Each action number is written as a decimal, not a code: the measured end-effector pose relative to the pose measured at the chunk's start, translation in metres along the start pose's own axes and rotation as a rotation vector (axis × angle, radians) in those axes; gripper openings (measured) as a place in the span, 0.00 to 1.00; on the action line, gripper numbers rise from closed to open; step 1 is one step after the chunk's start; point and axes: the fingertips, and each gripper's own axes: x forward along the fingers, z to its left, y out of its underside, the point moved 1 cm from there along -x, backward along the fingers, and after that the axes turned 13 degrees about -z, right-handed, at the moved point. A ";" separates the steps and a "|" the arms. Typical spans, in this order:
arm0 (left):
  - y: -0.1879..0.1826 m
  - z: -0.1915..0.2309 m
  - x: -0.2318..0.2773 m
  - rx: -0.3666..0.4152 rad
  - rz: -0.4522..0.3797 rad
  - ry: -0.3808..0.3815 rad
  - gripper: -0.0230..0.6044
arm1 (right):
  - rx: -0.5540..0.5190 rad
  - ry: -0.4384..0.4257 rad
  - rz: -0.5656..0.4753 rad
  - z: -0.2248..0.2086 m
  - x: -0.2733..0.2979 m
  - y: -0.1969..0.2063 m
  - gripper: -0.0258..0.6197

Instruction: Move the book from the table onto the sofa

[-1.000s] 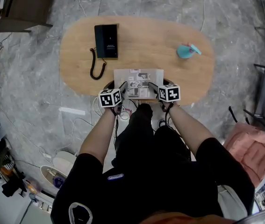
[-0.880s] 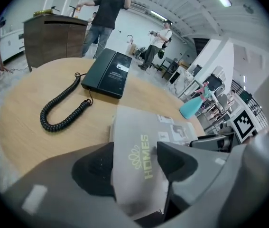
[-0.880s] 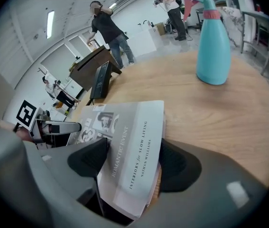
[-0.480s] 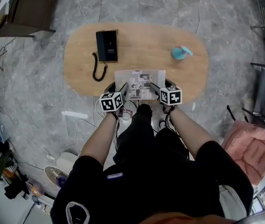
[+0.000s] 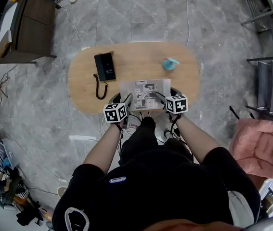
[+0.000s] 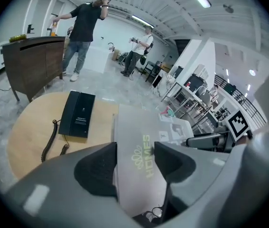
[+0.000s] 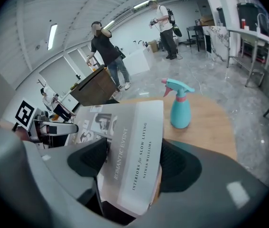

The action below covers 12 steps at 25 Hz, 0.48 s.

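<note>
The grey book point(image 5: 145, 94) with black-and-white photos on its cover is held flat above the near edge of the oval wooden table point(image 5: 136, 61). My left gripper point(image 5: 126, 101) is shut on the book's left edge point(image 6: 136, 160), and my right gripper point(image 5: 159, 98) is shut on its spine side point(image 7: 134, 163). The spine lettering shows in the right gripper view. No sofa is in view.
A black telephone point(image 5: 105, 67) with a coiled cord lies at the table's left end, also seen as the phone point(image 6: 78, 114). A teal spray bottle point(image 5: 169, 63) stands right of centre point(image 7: 180, 107). A dark cabinet point(image 5: 28, 28) is far left, a pink cushion point(image 5: 261, 146) right, people stand beyond.
The table has shrunk and slid away in the head view while the book stayed between both grippers: the book has risen off the table with the grippers.
</note>
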 end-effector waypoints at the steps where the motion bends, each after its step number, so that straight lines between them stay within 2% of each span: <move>1: -0.006 -0.007 0.001 0.003 0.004 0.013 0.43 | 0.004 0.012 -0.010 -0.003 -0.007 -0.006 0.60; 6: -0.029 -0.047 0.008 0.040 0.017 0.083 0.43 | 0.033 0.064 -0.065 -0.020 -0.044 -0.033 0.60; 12: -0.060 -0.093 0.028 0.123 0.026 0.218 0.42 | 0.090 0.177 -0.160 -0.041 -0.087 -0.051 0.60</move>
